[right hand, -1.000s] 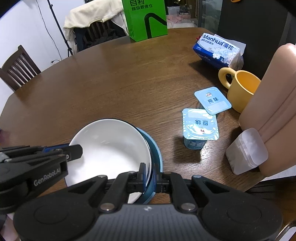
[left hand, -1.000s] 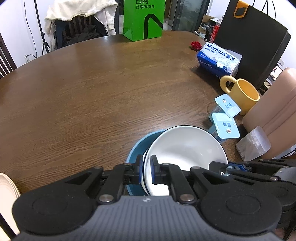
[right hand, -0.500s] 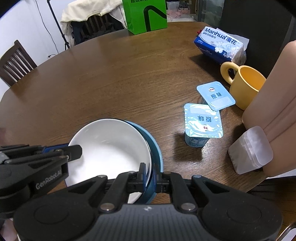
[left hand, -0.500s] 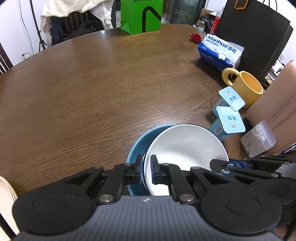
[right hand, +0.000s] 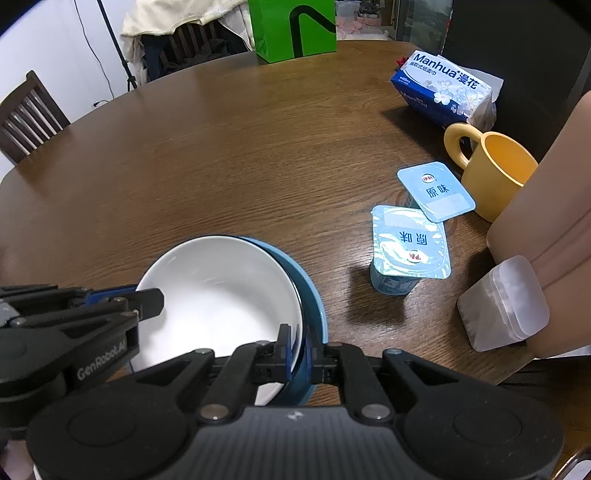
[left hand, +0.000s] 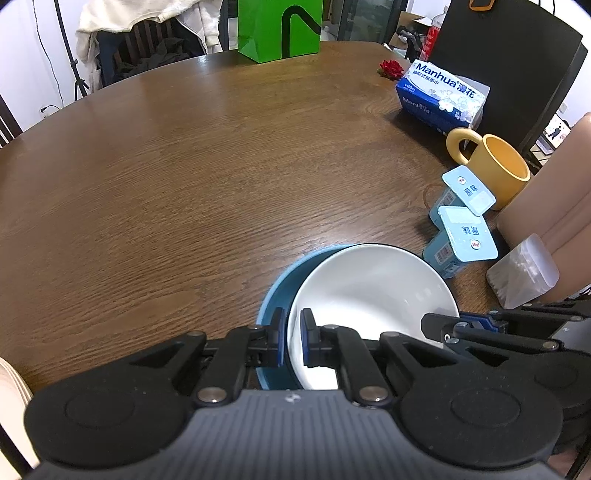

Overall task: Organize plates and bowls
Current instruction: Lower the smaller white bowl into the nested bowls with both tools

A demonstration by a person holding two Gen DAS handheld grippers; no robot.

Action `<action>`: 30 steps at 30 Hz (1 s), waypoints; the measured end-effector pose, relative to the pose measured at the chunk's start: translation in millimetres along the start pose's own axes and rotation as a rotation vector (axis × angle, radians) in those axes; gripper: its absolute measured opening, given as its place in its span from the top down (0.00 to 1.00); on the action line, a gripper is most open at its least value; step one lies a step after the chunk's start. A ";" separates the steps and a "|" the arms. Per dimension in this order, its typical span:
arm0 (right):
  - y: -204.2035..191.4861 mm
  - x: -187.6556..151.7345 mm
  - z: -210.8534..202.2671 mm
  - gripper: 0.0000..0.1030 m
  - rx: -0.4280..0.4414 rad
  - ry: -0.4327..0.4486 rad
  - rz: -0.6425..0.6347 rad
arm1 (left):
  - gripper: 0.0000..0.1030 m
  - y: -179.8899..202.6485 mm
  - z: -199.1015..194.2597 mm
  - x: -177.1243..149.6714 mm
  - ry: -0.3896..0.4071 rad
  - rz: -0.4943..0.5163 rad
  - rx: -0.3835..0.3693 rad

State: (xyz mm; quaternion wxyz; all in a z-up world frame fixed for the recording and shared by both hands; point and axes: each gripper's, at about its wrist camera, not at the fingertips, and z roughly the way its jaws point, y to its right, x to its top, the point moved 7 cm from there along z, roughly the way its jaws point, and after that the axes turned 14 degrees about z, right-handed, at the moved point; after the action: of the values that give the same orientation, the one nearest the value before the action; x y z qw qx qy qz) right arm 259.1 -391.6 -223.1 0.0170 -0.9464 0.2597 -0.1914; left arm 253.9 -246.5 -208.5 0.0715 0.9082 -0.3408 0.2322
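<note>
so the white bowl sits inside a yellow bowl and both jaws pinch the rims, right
Not quite: the white bowl sits inside a blue bowl, not a yellow one; the right wrist view shows it. The left gripper and right gripper do pinch the rims.

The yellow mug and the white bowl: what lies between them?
Two yogurt cups, sealed, stand between the yellow mug and the white bowl, clearest in the right wrist view.

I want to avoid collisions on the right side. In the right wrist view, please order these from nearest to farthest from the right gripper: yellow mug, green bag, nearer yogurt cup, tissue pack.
1. nearer yogurt cup, right of the right gripper.
2. yellow mug, farther right.
3. tissue pack, upper right.
4. green bag, far table edge.
</note>
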 end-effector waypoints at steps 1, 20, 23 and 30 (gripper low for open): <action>-0.1 0.0 0.5 0.93 -0.001 -0.001 0.000 | 0.91 -0.1 1.0 0.0 -0.001 0.000 -0.001; -1.0 1.8 8.0 0.93 -0.022 -0.009 -0.003 | 0.91 -1.4 10.7 1.6 -0.017 0.017 -0.013; -1.1 1.2 7.9 0.93 -0.025 -0.009 -0.001 | 0.91 -1.0 11.2 1.6 -0.018 0.018 -0.013; -1.6 1.8 8.2 0.93 -0.025 -0.010 0.002 | 0.90 -1.7 12.0 1.6 -0.016 0.012 -0.024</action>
State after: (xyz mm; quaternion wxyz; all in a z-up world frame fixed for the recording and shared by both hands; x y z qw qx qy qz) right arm 264.4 -391.7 -229.8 0.0065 -0.9472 0.2631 -0.1832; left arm 260.5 -249.7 -218.3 0.0782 0.9070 -0.3497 0.2213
